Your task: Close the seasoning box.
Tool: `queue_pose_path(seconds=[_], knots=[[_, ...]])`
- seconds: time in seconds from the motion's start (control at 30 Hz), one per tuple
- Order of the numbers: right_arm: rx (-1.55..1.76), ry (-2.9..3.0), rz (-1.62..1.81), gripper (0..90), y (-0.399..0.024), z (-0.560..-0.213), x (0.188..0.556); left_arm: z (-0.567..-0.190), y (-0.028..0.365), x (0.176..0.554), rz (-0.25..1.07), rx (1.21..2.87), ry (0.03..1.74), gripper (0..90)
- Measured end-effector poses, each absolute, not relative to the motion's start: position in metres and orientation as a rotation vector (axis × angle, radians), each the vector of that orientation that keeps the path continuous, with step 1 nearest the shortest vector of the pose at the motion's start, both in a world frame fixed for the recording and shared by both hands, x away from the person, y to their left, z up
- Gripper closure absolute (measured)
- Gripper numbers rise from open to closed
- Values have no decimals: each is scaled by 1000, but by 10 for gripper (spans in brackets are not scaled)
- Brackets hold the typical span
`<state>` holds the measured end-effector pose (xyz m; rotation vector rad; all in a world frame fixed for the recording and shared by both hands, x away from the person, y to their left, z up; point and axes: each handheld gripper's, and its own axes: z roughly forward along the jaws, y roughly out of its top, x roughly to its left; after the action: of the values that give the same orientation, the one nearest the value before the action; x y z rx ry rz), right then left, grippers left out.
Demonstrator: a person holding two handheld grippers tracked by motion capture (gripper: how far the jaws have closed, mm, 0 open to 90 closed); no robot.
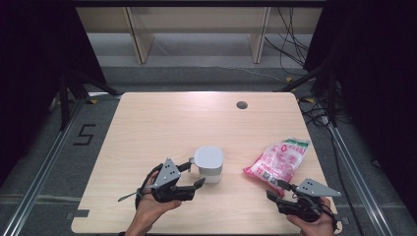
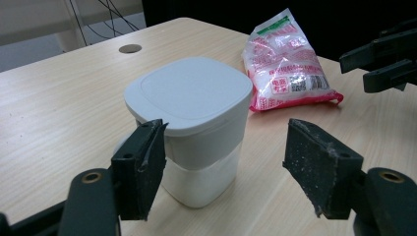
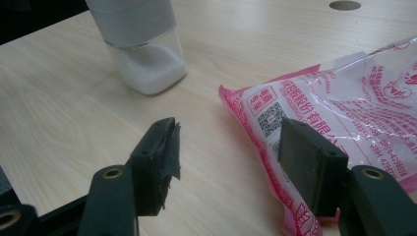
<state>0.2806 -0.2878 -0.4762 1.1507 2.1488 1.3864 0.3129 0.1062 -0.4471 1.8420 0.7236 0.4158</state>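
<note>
White-lidded jar (image 2: 189,128) is sitting between the released left claw (image 1: 192,175); nudging could be tipping it. Right claw (image 1: 275,189) is hovering unclenched at the pink bag (image 1: 278,160).

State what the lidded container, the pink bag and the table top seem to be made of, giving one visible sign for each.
Container: likely plastic; matte white lid, clear lower body showing white powder.
Pink bag: thin plastic film; glossy, crinkled, printed.
Table top: wood or wood-look laminate; pale grain lines, smooth finish.

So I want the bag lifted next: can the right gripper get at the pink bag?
Probably yes: the right gripper, jaws open, sits at the pink bag's near end, nothing between.
</note>
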Motion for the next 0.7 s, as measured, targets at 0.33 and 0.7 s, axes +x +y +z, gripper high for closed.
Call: queue_pose_path(seconds=[0.33,0.7], knots=[[1133,2146,1381,402,-288,-476,281,-457,107,306,393,1848,735,286],[1108,2142,1374,401,-289,-477,283,-466,107,301,416,1886,750,281]])
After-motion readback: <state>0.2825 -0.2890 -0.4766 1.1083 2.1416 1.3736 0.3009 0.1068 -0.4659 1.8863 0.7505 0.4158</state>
